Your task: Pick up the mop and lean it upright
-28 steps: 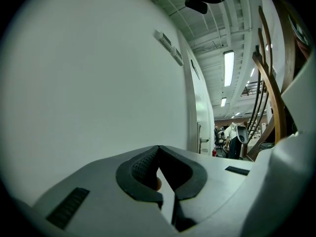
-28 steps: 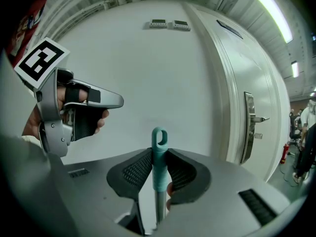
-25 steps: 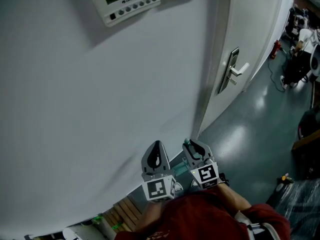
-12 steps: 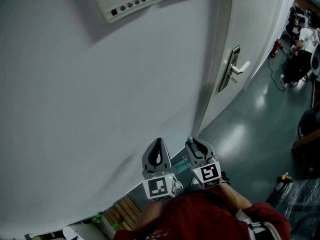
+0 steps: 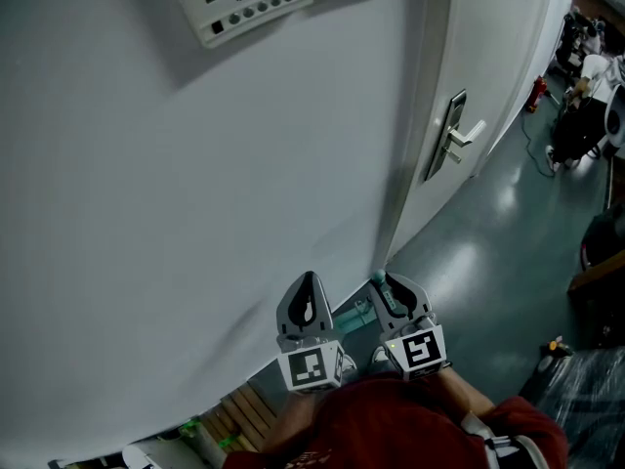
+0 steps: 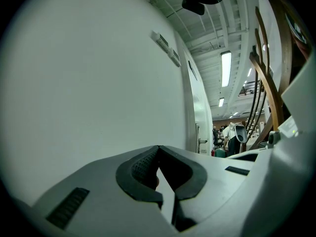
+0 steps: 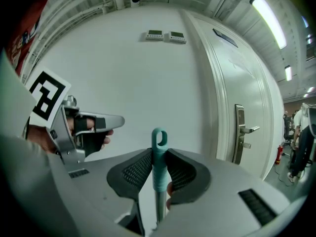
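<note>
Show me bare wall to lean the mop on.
Bare wall between the control panels above and the door at right. Crowded: wooden slats at the wall foot lower left, clutter far right.

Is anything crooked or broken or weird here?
Nothing stands out. The mop handle stands straight up, pinched in the right gripper, near the white wall. The left gripper is shut with nothing in it, and the door is closed.
</note>
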Demonstrator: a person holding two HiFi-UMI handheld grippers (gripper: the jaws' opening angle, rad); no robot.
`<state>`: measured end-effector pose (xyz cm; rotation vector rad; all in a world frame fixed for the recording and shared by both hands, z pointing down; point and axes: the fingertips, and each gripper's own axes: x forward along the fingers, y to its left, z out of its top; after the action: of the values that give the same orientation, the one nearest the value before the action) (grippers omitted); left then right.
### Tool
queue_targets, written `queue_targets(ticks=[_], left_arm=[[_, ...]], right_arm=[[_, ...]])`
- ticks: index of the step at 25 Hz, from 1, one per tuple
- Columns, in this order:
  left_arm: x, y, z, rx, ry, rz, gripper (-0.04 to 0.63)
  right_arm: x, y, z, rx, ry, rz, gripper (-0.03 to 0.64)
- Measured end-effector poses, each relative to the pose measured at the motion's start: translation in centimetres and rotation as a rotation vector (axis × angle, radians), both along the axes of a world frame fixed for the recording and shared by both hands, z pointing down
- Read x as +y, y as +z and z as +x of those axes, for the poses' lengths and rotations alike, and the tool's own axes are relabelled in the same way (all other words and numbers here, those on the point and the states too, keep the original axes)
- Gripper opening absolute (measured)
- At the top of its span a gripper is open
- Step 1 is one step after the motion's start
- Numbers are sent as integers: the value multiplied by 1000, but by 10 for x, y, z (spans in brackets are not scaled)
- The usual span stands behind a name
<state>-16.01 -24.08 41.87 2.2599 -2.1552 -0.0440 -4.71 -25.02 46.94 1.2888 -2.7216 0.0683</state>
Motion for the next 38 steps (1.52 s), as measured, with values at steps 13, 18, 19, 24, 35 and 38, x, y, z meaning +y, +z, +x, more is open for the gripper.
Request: queue_targets(ticks=[13, 18, 19, 24, 35, 38], left_arm=[[4, -21, 3, -8, -3, 50, 13], [6, -30, 1, 3, -14, 62, 12], [7, -31, 1, 6, -17, 60, 12], [6, -29, 3, -21, -19, 47, 12], [7, -32, 4, -8, -24, 67, 12], [7, -31, 3, -4, -30, 62, 12]], right_arm=[[3, -104, 17, -66, 48, 81, 106], [2, -102, 21, -63, 68, 71, 106], [2, -101, 21, -62, 68, 72, 106], [0, -99, 21, -59, 64, 74, 106], [1, -98, 24, -55, 68, 74, 107], [2, -100, 24, -55, 65, 75, 106]])
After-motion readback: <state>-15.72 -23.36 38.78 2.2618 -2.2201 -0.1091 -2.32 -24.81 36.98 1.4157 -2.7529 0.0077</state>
